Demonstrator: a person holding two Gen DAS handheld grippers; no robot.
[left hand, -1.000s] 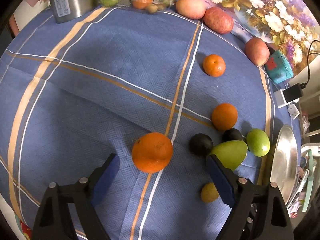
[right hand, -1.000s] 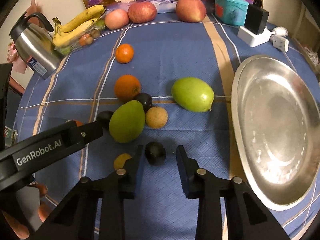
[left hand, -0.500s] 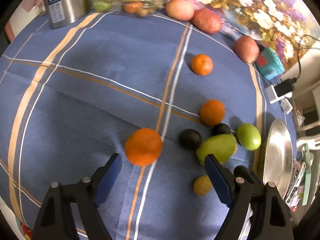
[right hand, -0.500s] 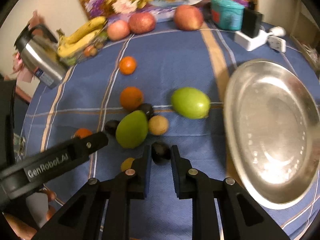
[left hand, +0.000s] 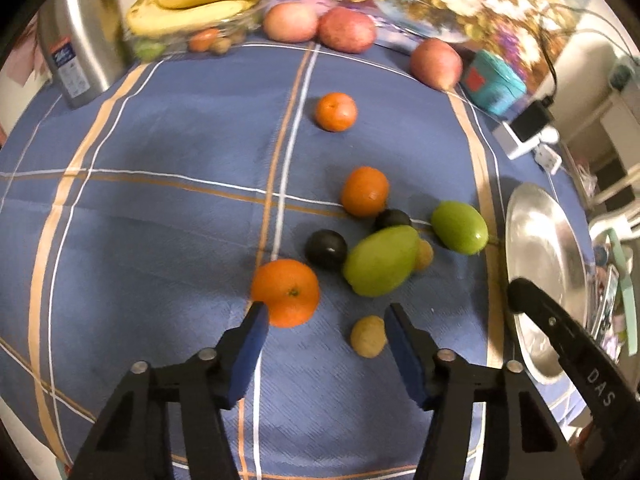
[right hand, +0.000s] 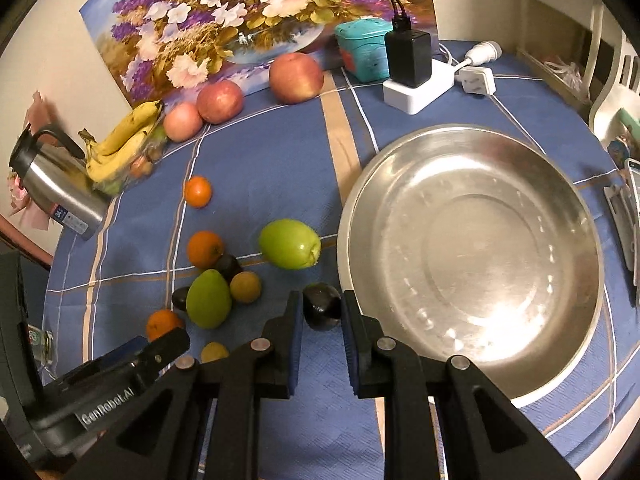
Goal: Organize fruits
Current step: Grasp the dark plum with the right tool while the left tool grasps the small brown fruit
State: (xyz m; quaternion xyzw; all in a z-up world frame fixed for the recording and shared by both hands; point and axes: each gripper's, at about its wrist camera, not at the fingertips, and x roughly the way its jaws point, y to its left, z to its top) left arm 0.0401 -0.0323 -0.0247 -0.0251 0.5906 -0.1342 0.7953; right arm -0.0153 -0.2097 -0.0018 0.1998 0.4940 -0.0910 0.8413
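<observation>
I'm clenching right gripper (right hand: pixel 322 312) on dark plum (right hand: pixel 321 306), lower centre, beside steel bowl (right hand: pixel 576 200) | I'm closing left gripper (left hand: pixel 324 320), nothing gripped, orange (left hand: pixel 285 292) touching its left pad, lower centre

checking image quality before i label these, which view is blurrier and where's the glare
Left wrist view: blurrier, with the bananas, the flower picture and the far apples smeared; strong fisheye bending of the tablecloth stripes. Right wrist view: sharper, with bright glare patches low in the metal bowl, and soft shadows beside the fruit.
</observation>
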